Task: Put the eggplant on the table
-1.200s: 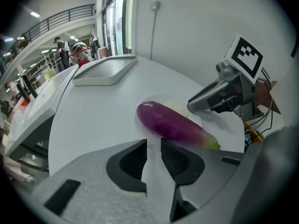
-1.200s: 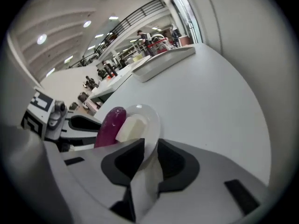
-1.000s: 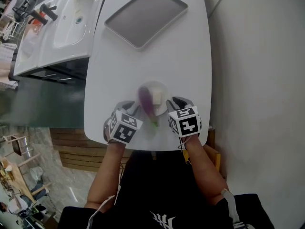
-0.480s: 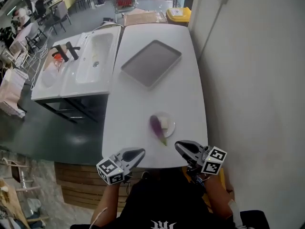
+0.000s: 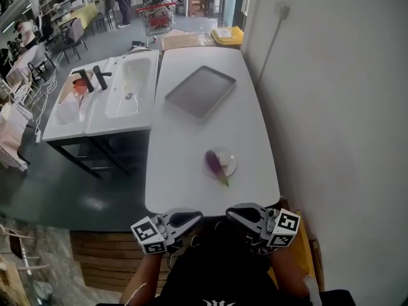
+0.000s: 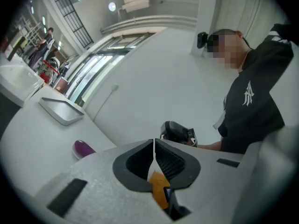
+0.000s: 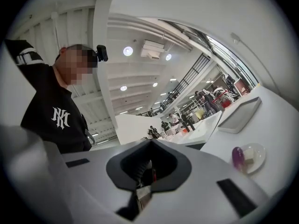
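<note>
Nearest you, your left gripper (image 5: 196, 217) and your right gripper (image 5: 232, 213) hung just off the near edge of the long white table (image 5: 185, 183). Their tips faced each other, and both had their jaws pressed together with nothing between them. Further out, the small glossy purple eggplant (image 5: 215, 165) lay against the left rim of a small round pale plate (image 5: 231, 162), its green stem pointing toward you. It looked light and fairly firm, but smooth-skinned and probably slippery, so the thick middle of its body was the place to pinch it gently, not the tapering stem. Beyond it sat a grey rectangular metal tray (image 5: 201, 91).
</note>
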A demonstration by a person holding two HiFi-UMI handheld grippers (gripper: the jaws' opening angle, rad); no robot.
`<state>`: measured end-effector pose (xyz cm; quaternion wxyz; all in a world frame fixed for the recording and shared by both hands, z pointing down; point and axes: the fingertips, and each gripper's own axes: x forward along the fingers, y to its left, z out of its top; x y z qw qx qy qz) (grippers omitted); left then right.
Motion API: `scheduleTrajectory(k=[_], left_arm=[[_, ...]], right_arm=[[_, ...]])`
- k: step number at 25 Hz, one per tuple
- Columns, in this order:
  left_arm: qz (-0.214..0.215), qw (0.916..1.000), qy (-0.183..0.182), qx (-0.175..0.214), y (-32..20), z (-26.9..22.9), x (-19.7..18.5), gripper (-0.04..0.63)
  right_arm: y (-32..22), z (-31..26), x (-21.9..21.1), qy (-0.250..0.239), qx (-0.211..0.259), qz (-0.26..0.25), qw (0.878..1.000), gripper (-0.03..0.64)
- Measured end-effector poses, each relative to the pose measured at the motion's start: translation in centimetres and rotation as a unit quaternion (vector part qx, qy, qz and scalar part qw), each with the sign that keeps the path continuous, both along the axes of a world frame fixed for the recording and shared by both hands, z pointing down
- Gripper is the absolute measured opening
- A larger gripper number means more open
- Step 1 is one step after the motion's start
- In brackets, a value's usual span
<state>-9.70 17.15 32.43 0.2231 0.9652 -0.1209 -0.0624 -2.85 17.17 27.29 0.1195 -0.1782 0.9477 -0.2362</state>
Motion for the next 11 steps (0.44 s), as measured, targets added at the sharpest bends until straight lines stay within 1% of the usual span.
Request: scheduleTrajectory(k=[2,4,7,11], left_arm=[[-0.001,0.9995,0.032,0.0,0.8,-0.6,-0.6,0.015],[0.001,0.9988,0.049,0.009,1.8,-1.5,-0.6,0.015],[0.006,0.9988,0.046,0.014,2.8,-2.5,-0.5,0.015],[0.011,0.9996,0.024,0.004,3.1,-2.2,-0.5,0.014]], right_arm=[[1.3,0.3,-0.5,0.004,-0.002,-0.003,1.0,0.003],[2.8,0.6,-0.7,0.009,-0.004,-0.012,1.0,0.003],[3.9,-0.3,-0.5,0.008,-0.002,-0.019,1.0,0.003],[3.5,-1.5,-0.2,0.002,0.015,-0.025,1.0,0.003]])
